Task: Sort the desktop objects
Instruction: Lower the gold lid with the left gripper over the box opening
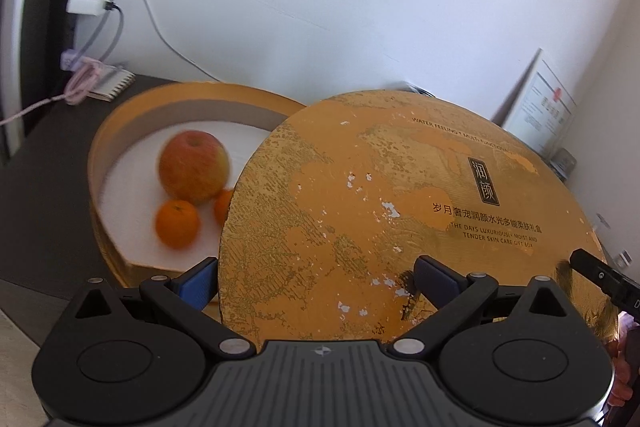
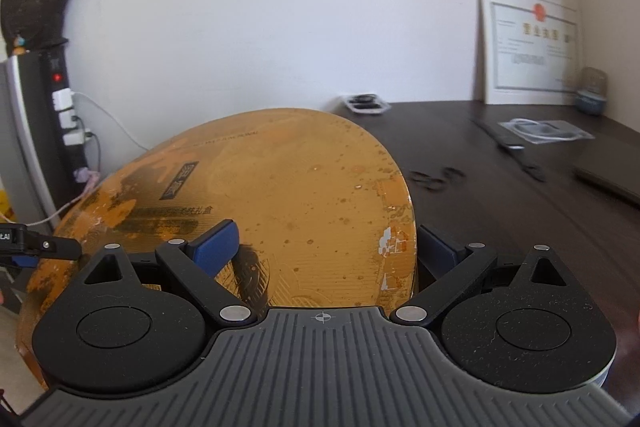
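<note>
straddling lid (image 1: 400, 211) edge, both tools; box (image 1: 120, 131) uncovered left.

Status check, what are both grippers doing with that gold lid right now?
Left gripper and right gripper both straddle the gold lid, grip unconfirmed. Lid half over round box; apple, oranges inside. Nothing obstructing.

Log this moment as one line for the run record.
phase: lidding box | left gripper: shut on lid | right gripper: shut on lid | box: half covered, apple, oranges inside
</note>
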Tool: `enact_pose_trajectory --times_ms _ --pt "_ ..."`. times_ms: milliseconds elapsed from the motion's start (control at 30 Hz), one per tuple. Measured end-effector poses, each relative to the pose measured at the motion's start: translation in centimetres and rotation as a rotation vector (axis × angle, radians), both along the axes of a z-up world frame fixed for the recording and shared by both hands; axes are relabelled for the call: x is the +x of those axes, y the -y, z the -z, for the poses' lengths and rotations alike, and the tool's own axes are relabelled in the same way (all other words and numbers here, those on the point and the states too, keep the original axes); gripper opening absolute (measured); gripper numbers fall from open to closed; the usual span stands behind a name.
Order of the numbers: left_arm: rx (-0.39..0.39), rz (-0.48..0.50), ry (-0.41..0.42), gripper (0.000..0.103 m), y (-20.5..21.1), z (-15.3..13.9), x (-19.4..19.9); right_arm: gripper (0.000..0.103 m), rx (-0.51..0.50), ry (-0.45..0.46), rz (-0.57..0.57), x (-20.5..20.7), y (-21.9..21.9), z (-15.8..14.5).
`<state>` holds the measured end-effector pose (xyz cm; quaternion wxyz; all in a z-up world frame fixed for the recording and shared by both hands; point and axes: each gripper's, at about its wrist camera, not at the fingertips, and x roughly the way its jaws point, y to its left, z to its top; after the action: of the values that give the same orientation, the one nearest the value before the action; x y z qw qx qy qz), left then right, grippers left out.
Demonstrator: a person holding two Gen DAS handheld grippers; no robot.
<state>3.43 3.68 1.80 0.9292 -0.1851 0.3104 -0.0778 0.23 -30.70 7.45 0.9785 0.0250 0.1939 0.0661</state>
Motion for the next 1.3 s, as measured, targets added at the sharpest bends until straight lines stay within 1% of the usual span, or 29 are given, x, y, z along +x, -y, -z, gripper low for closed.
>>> enact_pose_trajectory --times_ms 200,267,400,533,767,967,1100,1300 --pt "0.022 -0.073 0.020 0.100 -2.0 -1.0 0.7 0.097 0.031 0.016 -0.081 3.5 -2.1 0.0" --pt "0.027 -0.098 0.042 0.100 -2.8 -1.7 0.9 0.097 0.047 0.026 -0.106 4.8 -2.7 -0.2" --pt "0.060 -0.147 0.079 0.100 -3.9 -3.0 1.6 0.097 0.077 0.041 -0.153 7.5 -3.7 -0.6" --pt "0.085 -0.178 0.100 0.100 -5.3 -3.4 2.1 0.097 0.108 0.050 -0.195 10.2 -4.6 -0.6" --pt "0.105 -0.224 0.098 0.100 -7.4 -3.2 2.9 0.097 0.143 0.047 -0.240 13.9 -6.4 0.1" --pt "0.131 -0.240 0.104 0.100 -8.9 -3.0 3.4 0.097 0.166 0.034 -0.263 16.5 -7.2 0.5" --pt "0.139 -0.246 0.091 0.100 -9.3 -2.4 3.9 0.097 0.174 0.020 -0.274 17.8 -7.5 1.0" --pt "0.131 -0.252 0.059 0.100 -9.7 -1.4 5.2 0.097 0.174 -0.020 -0.277 19.4 -8.1 2.5"
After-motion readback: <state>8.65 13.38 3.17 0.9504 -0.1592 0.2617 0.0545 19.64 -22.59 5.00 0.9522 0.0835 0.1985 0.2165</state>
